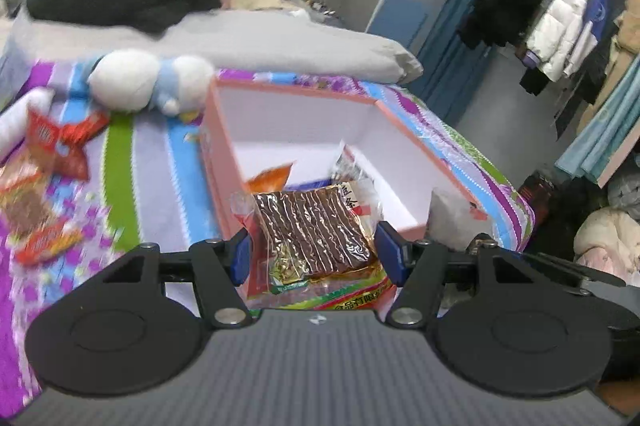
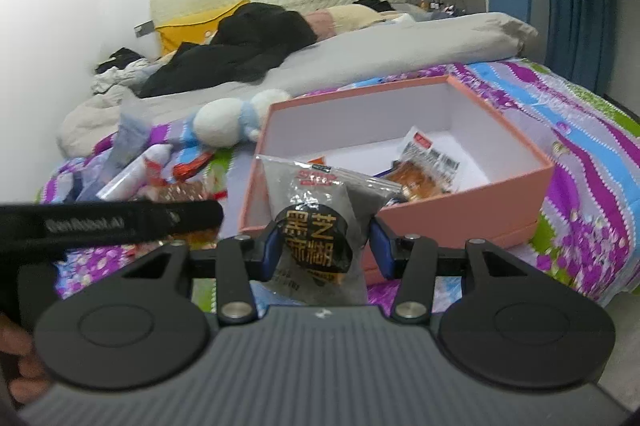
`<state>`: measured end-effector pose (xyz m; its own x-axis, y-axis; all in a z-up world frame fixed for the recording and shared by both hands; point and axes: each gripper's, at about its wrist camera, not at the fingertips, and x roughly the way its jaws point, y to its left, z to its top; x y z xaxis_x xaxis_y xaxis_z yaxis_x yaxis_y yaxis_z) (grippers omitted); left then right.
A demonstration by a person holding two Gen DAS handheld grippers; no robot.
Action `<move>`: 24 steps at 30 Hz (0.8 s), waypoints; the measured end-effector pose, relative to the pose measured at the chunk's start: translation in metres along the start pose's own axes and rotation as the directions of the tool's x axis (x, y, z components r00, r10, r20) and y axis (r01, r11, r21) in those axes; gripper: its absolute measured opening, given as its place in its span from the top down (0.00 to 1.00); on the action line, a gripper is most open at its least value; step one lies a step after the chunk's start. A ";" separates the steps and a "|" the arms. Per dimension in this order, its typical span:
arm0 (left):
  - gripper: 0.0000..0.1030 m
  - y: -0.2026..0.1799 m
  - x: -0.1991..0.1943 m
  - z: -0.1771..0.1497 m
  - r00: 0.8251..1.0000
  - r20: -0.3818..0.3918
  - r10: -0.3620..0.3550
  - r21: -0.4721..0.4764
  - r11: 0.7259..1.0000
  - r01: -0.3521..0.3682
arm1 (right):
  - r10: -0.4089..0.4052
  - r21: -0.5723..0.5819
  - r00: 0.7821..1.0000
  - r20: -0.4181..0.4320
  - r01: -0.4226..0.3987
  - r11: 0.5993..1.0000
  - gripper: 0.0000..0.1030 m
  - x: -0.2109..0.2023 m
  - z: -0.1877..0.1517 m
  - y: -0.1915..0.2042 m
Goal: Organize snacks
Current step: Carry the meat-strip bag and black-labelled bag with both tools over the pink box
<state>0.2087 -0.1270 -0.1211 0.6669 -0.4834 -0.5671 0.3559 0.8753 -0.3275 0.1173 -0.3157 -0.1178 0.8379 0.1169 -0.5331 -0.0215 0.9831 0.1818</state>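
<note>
A pink cardboard box (image 1: 218,154) with a white inside stands open on the bed; it also shows in the right wrist view (image 2: 516,194). My left gripper (image 1: 314,252) is shut on a clear packet of brown snack strips (image 1: 316,226), held at the box's near edge. My right gripper (image 2: 324,246) is shut on a grey sesame-paste packet (image 2: 316,222), held in front of the box's near left corner. Inside the box lie an orange packet (image 1: 272,178) and a clear packet with brown food (image 2: 424,166).
Several loose red and brown snack packets (image 1: 44,182) lie on the striped bedsheet left of the box. A white and blue plush toy (image 1: 148,82) lies behind the box. A grey duvet (image 2: 400,54) and black clothes (image 2: 248,42) lie further back. The bed's right edge drops to the floor.
</note>
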 end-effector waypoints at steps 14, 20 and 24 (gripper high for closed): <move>0.35 -0.005 0.072 0.108 0.995 0.079 0.063 0.007 0.998 -0.064 | -0.015 0.059 0.991 0.133 0.007 0.998 0.51 0.064 0.086 -0.030; 0.35 0.015 0.110 0.122 0.993 0.000 0.121 -0.014 0.993 -0.121 | 0.027 0.038 1.000 0.014 -0.027 0.999 0.51 0.118 0.096 -0.036; 0.35 0.027 0.134 0.127 0.987 -0.068 0.144 -0.034 0.989 -0.146 | 0.036 0.025 0.995 -0.094 -0.034 0.999 0.51 0.153 0.089 -0.040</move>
<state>0.3911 -0.1660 -0.1101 0.6649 -0.3524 -0.6585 0.2319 0.9355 -0.2665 0.2948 -0.3493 -0.1328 0.7816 0.1653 -0.6016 -0.0364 0.9747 0.2205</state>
